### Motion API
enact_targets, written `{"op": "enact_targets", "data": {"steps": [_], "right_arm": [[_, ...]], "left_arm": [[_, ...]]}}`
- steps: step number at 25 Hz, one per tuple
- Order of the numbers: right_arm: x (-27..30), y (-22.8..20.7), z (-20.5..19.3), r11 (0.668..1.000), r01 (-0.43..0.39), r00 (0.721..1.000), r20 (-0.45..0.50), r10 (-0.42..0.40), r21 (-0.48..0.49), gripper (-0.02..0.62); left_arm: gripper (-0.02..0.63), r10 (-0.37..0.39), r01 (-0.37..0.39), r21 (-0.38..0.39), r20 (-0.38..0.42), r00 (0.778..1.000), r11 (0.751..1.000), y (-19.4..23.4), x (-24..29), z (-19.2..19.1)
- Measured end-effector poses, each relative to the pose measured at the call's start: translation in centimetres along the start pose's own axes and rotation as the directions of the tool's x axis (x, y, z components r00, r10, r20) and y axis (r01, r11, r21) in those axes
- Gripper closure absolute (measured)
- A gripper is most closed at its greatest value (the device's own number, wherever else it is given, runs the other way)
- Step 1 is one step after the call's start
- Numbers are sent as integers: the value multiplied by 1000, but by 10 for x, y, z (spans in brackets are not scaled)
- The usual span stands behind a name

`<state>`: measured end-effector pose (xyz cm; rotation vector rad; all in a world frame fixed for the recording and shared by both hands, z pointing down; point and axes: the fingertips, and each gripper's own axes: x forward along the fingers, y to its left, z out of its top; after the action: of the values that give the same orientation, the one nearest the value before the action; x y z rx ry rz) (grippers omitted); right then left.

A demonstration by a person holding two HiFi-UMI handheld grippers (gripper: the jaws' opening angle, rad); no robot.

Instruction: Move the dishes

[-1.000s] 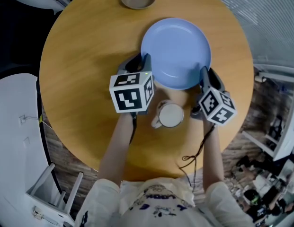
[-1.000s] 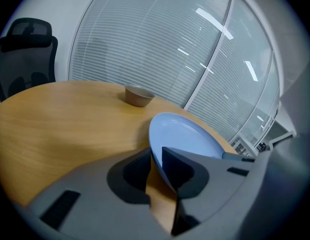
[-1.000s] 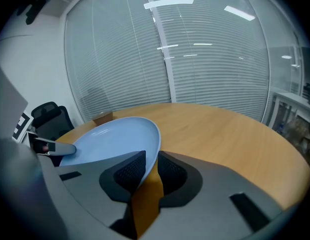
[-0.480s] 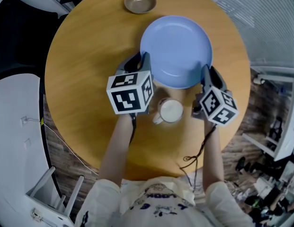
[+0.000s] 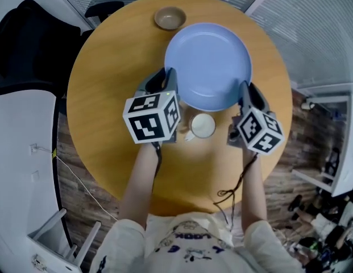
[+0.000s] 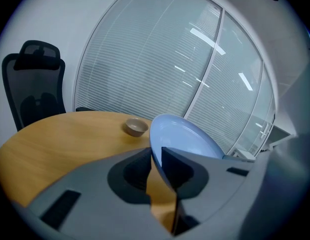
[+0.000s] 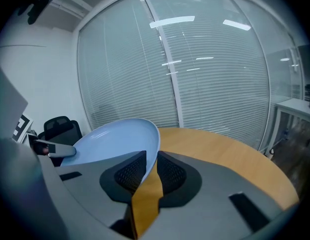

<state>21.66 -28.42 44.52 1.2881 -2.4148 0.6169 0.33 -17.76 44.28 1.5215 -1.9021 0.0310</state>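
While both grippers clamp the blue plate [image 5: 207,61] by its near rim, we hold it clear of the round wooden table [image 5: 105,95], as far as we can judge from the wood showing under its edge. Our left gripper [image 6: 155,150] has the near-left rim between its fingers [image 6: 130,176], and our right gripper [image 7: 152,154] has the near-right rim. Both pairs of jaws have just been closing, with their pads pressed on the rim. From either grip the plate spreads forward and inward, toward the other gripper, so neither hand is nearer and the load hangs ahead of both. A white cup [image 5: 202,125] stands on the table behind and below the fingertips, between the two grippers. A small brown bowl [image 5: 169,17] lies beyond the plate's far rim. We judge the coming move depends on both hands travelling together, level.
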Motion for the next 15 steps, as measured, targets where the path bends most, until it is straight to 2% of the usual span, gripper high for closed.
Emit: {"op": "enact_targets", "data": {"steps": [7,15], "right_arm": [[-36,13,16,998,-59,998,23,59,-14,528],[-68,40,16,989,-141,990,-5,141,-52,529]], "left_arm": [[541,50,-50,3,59,997,999,-16,-50,10],[541,142,-138,-39,109,984,990,-14,-112,1]]}}
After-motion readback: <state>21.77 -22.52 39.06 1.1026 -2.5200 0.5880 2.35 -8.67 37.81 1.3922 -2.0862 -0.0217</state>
